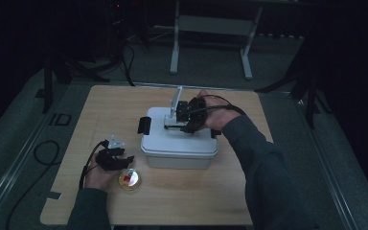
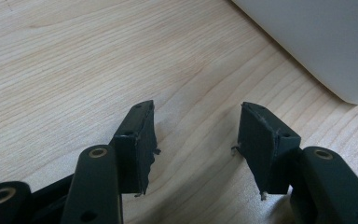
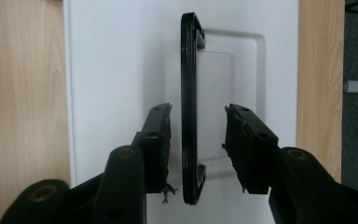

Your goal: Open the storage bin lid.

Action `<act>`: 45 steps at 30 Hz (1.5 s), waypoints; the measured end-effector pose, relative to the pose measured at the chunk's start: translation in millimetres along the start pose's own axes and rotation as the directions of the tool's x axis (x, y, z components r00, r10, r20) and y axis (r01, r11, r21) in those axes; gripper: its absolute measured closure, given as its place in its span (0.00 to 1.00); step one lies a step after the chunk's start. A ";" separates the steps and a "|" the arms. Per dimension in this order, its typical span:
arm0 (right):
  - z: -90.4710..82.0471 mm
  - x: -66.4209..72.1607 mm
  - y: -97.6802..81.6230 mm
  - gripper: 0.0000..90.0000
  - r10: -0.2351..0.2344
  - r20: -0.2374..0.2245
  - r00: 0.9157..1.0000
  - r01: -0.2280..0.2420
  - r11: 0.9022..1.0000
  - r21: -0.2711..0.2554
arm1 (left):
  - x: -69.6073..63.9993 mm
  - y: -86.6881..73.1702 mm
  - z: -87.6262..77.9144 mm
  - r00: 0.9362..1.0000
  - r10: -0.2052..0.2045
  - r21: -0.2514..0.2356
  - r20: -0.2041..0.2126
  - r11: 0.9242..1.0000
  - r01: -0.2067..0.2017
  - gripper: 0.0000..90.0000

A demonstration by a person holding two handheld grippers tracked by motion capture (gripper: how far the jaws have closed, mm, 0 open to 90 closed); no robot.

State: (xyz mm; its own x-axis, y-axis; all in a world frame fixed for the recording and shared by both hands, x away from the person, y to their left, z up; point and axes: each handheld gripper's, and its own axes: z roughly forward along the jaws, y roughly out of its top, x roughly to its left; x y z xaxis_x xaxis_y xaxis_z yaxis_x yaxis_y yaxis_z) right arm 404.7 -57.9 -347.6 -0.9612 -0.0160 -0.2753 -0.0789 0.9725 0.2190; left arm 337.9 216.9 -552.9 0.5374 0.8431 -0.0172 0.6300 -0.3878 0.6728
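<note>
High view first: a white lidded plastic storage box point(image 1: 179, 140) sits mid-way across the pale wooden table point(image 1: 100, 105), a black latch point(image 1: 144, 125) on its left end. The right gripper point(image 1: 172, 118) hangs over the lid, pointing left along the box. The left gripper point(image 1: 124, 160) rests low on the table off the box's front-left corner, next to a small round clear-lidded container with a red and yellow centre point(image 1: 129, 179). So the right hand is the one at the lid; the left is near but off to the side.

Left gripper view: the left gripper point(image 2: 196, 140) has its jaws parted over bare wood, nothing between them, and the box's white wall point(image 2: 317, 42) curves by at upper right, just apart from the tips.

Right gripper view, and here's the relation that matters: the slim black carry handle point(image 3: 189, 107) stands up out of its recess in the white lid, its long bar running straight away from the camera, in line with the jaws. The right gripper point(image 3: 197, 135) straddles it, half spread, not yet gripping. The left pad point(image 3: 161, 140) is very near the bar, while a clear gap remains on the other side. By my read, a squeeze closes across the bar's thin width; nudging slightly sideways would centre it.
</note>
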 end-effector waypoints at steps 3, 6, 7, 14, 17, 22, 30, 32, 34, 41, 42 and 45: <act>2.7 -0.9 3.6 0.73 -0.010 -0.005 1.000 0.010 1.000 0.005 | 0.1 0.0 0.0 1.000 0.001 0.000 0.000 1.000 -0.001 0.52; 6.6 -1.3 7.5 0.76 -0.021 -0.006 1.000 0.021 0.999 0.031 | 0.2 -0.1 0.0 1.000 0.002 -0.001 0.001 1.000 -0.002 0.52; 7.7 -0.8 8.9 0.77 -0.020 -0.008 1.000 0.020 0.999 0.043 | 0.3 -0.1 -0.1 1.000 0.003 0.000 0.000 1.000 -0.003 0.52; 16.1 -3.1 13.6 0.85 -0.025 -0.011 1.000 0.026 0.996 0.089 | 0.6 -0.3 0.0 1.000 0.000 -0.003 0.002 1.000 0.000 0.52; 19.0 -3.2 15.8 0.90 -0.037 -0.005 0.999 0.037 0.993 0.108 | 0.7 -0.3 0.0 1.000 0.000 -0.004 0.003 1.000 0.000 0.52; 20.4 -4.2 17.3 0.93 -0.048 0.001 0.999 0.048 0.992 0.120 | 0.8 -0.4 -0.1 1.000 -0.001 -0.004 0.004 1.000 0.001 0.52; 19.2 -3.3 15.9 0.93 -0.079 0.005 0.997 0.078 0.990 0.115 | 0.9 -0.4 -0.1 1.000 0.000 -0.005 0.004 1.000 0.000 0.52; 19.2 -3.3 15.7 0.93 -0.075 0.006 0.997 0.074 0.991 0.113 | 0.9 -0.4 -0.1 1.000 0.000 -0.005 0.004 1.000 0.000 0.52; 19.1 -3.0 15.4 0.93 -0.076 0.006 0.997 0.075 0.991 0.112 | 0.9 -0.4 -0.1 1.000 0.000 -0.005 0.004 1.000 0.000 0.52; 18.3 -2.6 14.5 0.94 -0.083 0.001 0.997 0.083 0.990 0.112 | 1.0 -0.4 -0.1 1.000 0.000 -0.005 0.005 1.000 0.000 0.52; 18.1 -2.6 14.4 0.94 -0.081 -0.001 0.997 0.080 0.990 0.113 | 1.0 -0.4 -0.1 1.000 0.000 -0.004 0.005 1.000 0.000 0.52; 18.0 -3.0 14.3 0.94 -0.076 0.000 0.997 0.076 0.991 0.113 | 0.8 -0.4 -0.1 1.000 0.001 -0.005 0.003 1.000 -0.001 0.52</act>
State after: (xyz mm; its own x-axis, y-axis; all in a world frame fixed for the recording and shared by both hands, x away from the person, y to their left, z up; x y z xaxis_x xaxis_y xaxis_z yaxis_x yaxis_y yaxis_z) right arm 411.1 -39.8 -360.5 -0.9525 -0.0899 -0.2909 -0.1209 0.9885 0.0904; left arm 338.1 217.8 -553.2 0.5400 0.8415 -0.0185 0.6267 -0.3874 0.6761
